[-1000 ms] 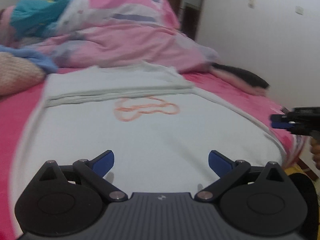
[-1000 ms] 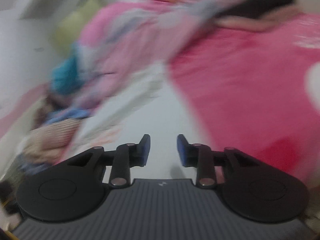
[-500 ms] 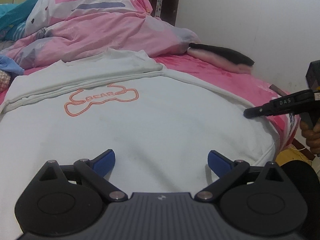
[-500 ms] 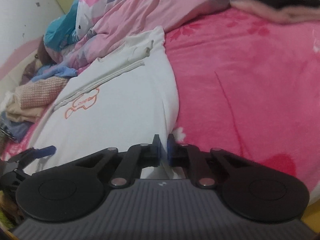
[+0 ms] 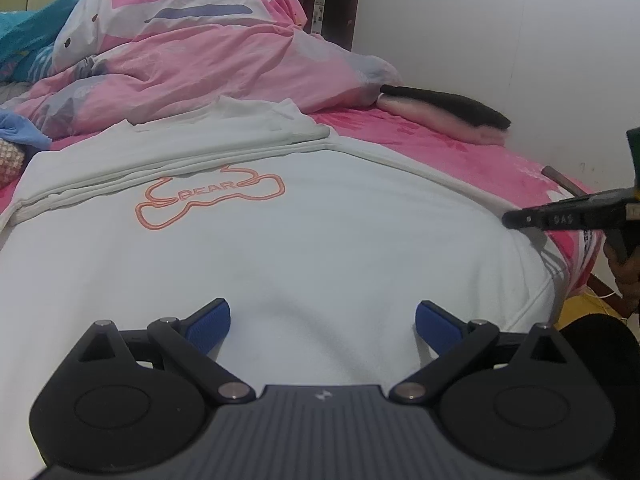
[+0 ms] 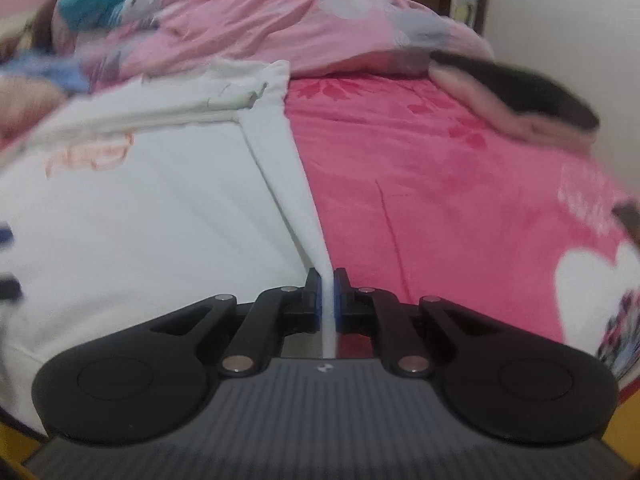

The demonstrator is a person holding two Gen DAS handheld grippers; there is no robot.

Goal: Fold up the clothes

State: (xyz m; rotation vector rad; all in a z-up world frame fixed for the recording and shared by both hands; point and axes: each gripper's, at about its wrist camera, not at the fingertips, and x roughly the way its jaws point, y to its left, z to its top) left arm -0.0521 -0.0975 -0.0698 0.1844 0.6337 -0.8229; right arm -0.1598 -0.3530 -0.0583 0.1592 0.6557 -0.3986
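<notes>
Your white T-shirt (image 5: 304, 248) lies spread on the pink bedsheet (image 6: 460, 184). Right gripper (image 6: 328, 300) pinches its edge nearest that sheet; left gripper (image 5: 322, 320), jaws wide, holds nothing. Likely a side fold: lift evenly, carry inward.

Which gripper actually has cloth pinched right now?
The right gripper: its fingers are shut on the white T-shirt edge. The left gripper is open above the shirt, holding nothing.

T-shirt (image 5: 320, 240): smooth matt white cloth
Bedsheet (image 6: 440, 184): plush pink fabric
Right gripper (image 6: 328, 296): matt black plastic, blue pads
</notes>
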